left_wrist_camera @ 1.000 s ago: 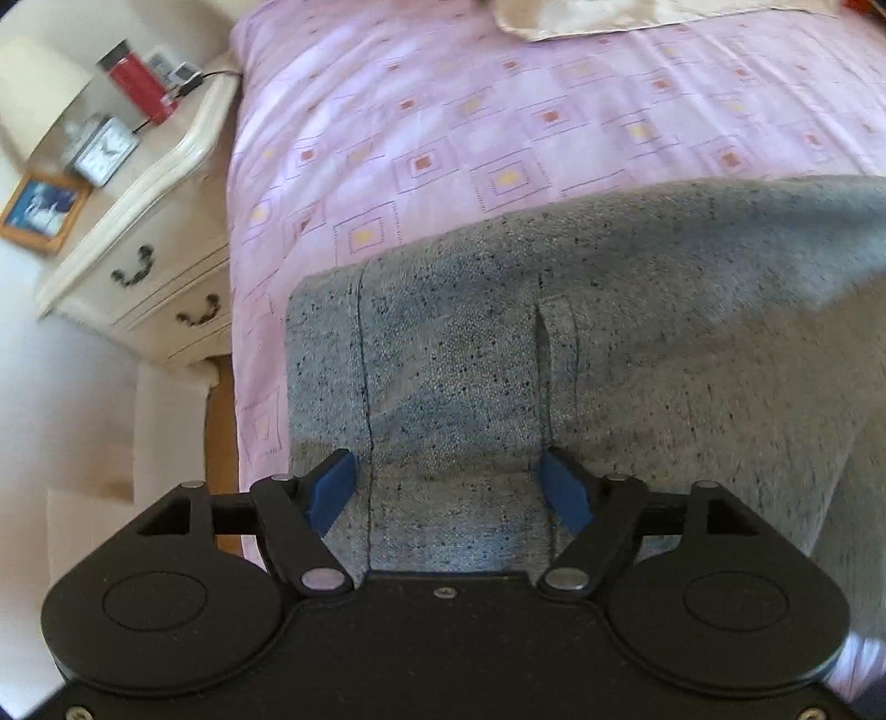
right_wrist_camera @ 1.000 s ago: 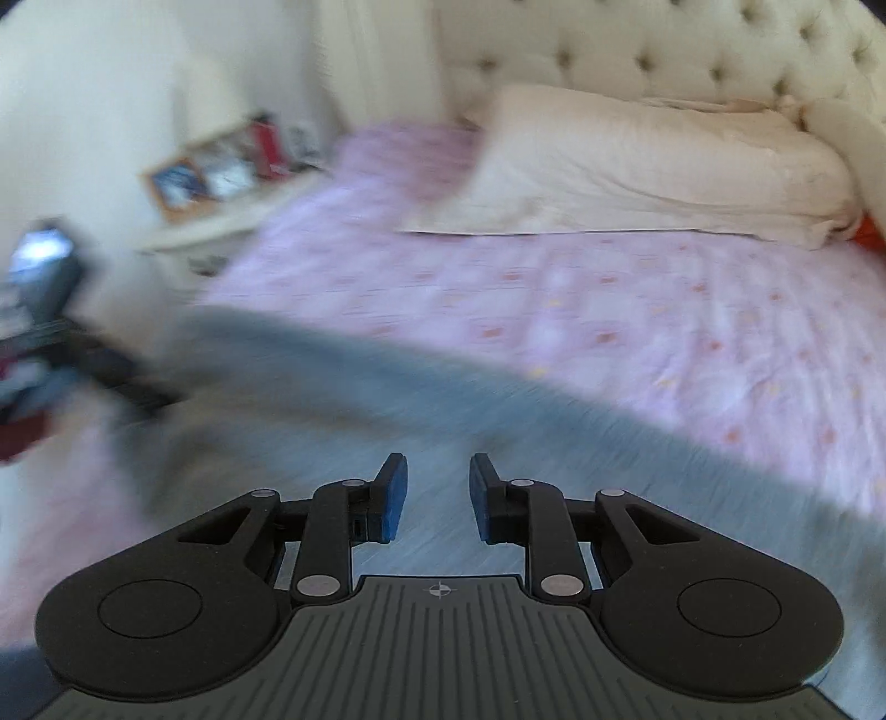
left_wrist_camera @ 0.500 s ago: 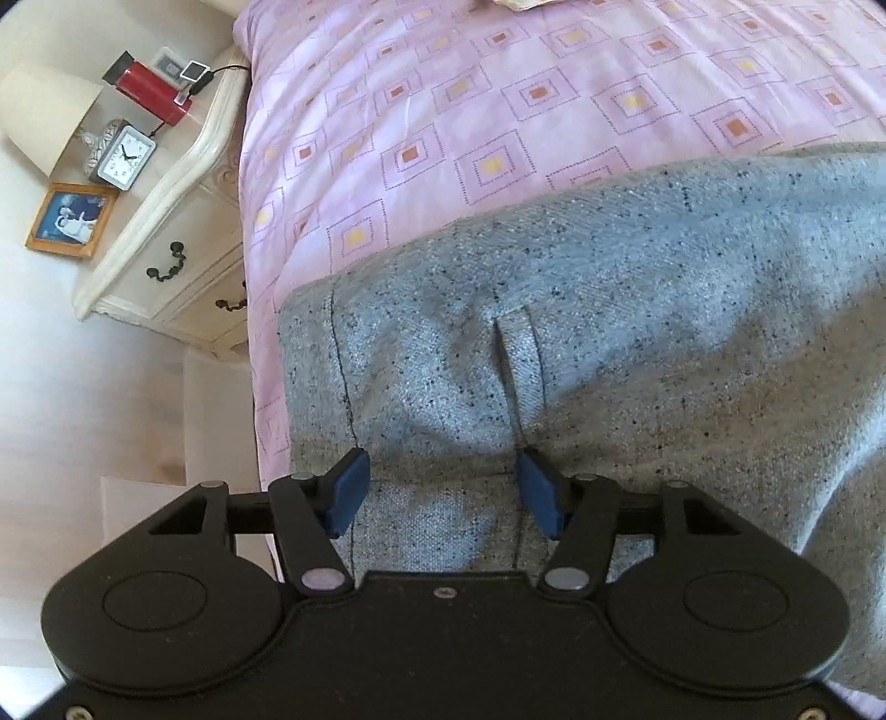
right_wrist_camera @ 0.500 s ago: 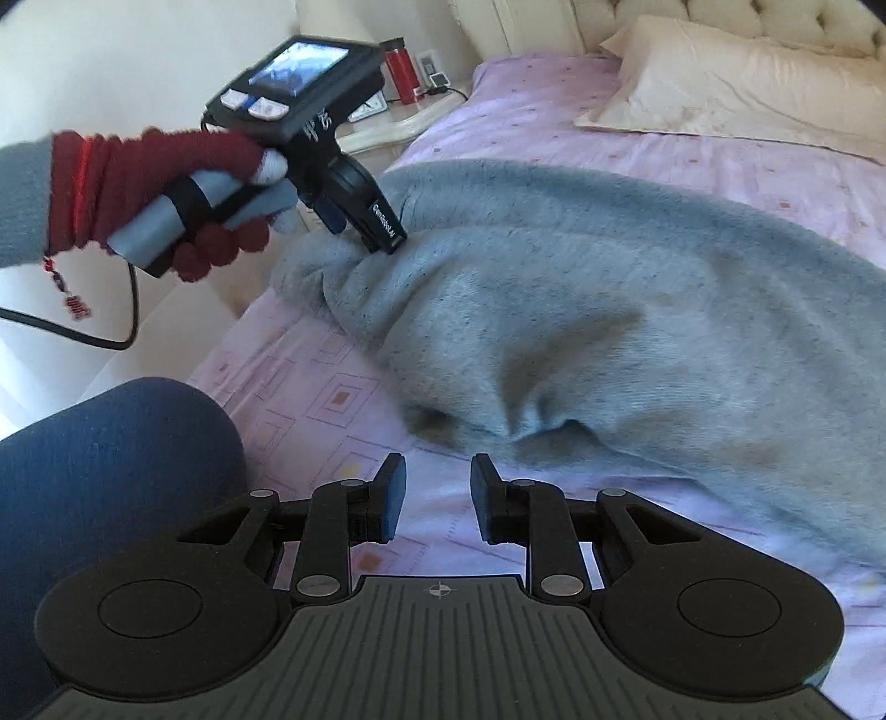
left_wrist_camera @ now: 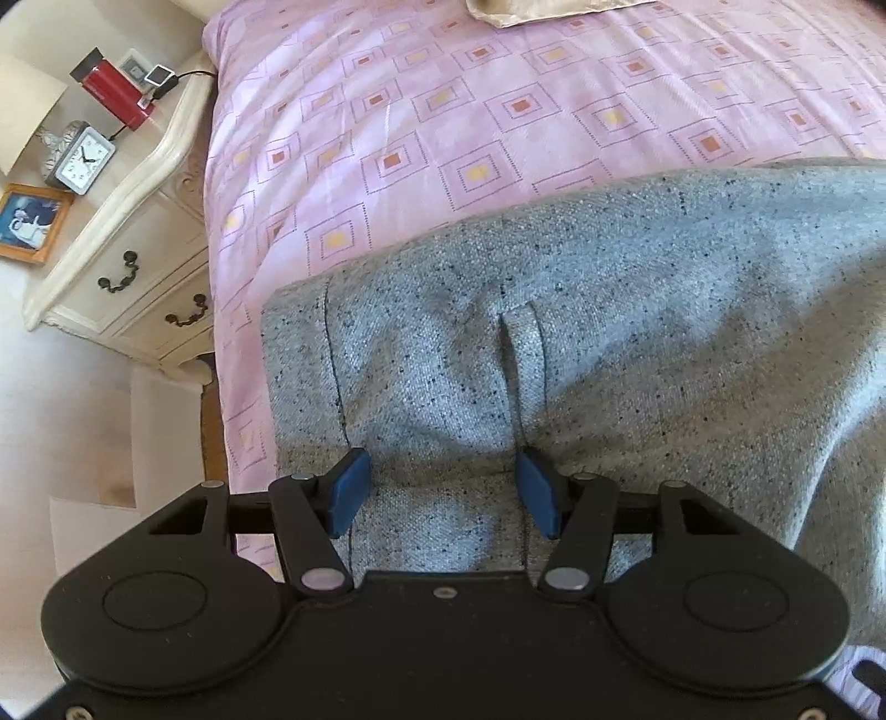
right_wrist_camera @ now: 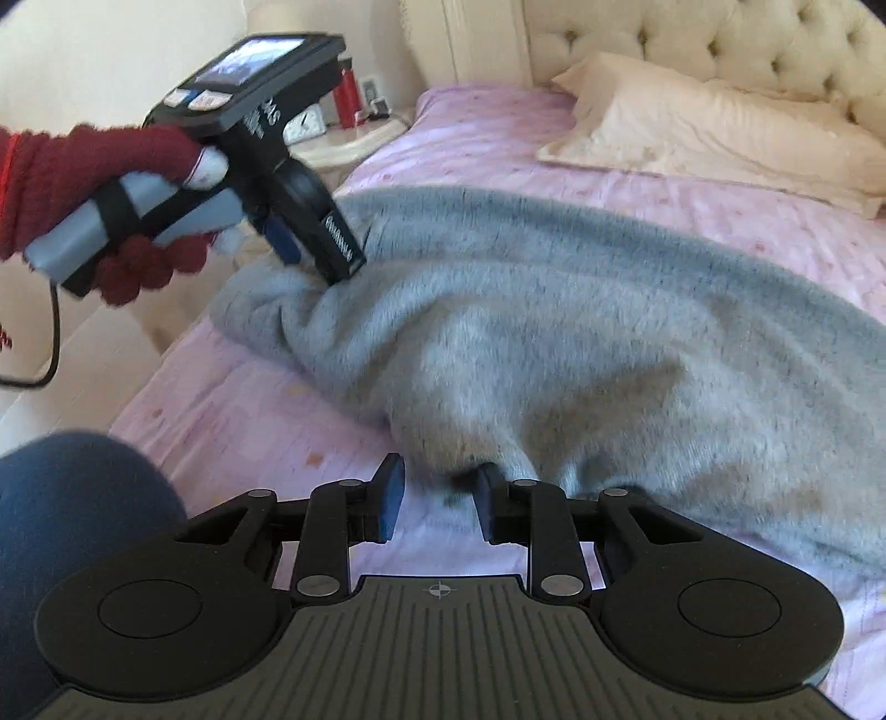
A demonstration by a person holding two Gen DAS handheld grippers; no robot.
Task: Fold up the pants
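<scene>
Grey speckled pants (left_wrist_camera: 637, 332) lie across the pink patterned bed. My left gripper (left_wrist_camera: 443, 490) is open, its blue pads astride the waistband edge between a seam and a belt loop (left_wrist_camera: 523, 354). In the right wrist view the pants (right_wrist_camera: 581, 321) spread to the right, and the left gripper (right_wrist_camera: 310, 232), held in a red-gloved hand, presses on their left end. My right gripper (right_wrist_camera: 434, 495) is open at the pants' near edge, with a fold of grey cloth at its right pad.
A white nightstand (left_wrist_camera: 127, 249) with a clock, a photo frame and a red bottle stands left of the bed. A cream pillow (right_wrist_camera: 709, 127) and a tufted headboard (right_wrist_camera: 720, 39) are at the far end. My blue-clad knee (right_wrist_camera: 72, 531) is at lower left.
My right gripper has swung from looking at the pillow down to the pants' near edge and its pads have spread apart. My left gripper has narrowed a little on the waistband.
</scene>
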